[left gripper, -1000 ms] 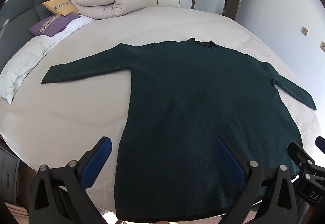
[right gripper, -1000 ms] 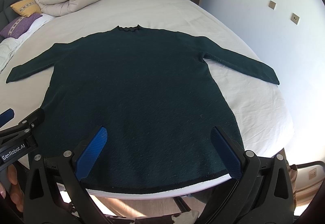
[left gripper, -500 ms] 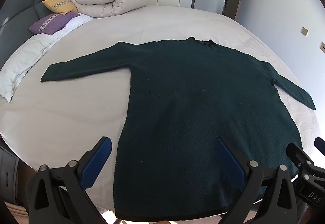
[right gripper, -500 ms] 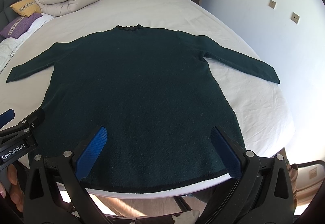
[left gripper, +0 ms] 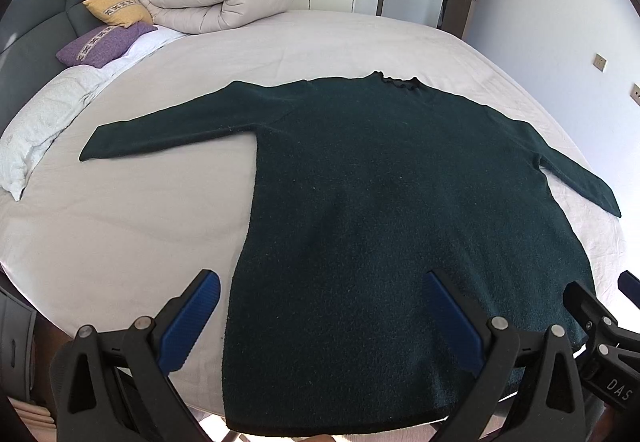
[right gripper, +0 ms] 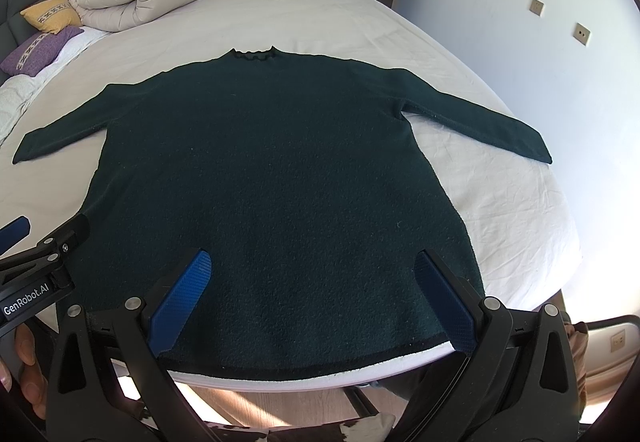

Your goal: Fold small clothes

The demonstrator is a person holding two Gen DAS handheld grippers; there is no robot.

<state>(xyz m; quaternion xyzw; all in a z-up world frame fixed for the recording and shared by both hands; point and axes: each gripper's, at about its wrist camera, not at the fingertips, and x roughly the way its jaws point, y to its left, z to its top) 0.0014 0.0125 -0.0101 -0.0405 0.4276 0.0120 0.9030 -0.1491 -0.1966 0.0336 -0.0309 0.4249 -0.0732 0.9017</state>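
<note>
**Sweater flat, first fold pending**

The sweater (left gripper: 380, 209) lies spread on the bed (left gripper: 120, 234), hem just ahead of both claws. Left claw (left gripper: 320, 318) and right claw (right gripper: 316, 298) hover with jaws wide apart, gripping nothing. Judged best: pinch each sleeve near its cuff, lift low, fold inward evenly.

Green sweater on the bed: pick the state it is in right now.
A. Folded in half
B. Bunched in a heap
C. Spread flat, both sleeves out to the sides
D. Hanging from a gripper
C: the green sweater lies flat on the bed, sleeves extended, and neither open gripper holds it.
</note>
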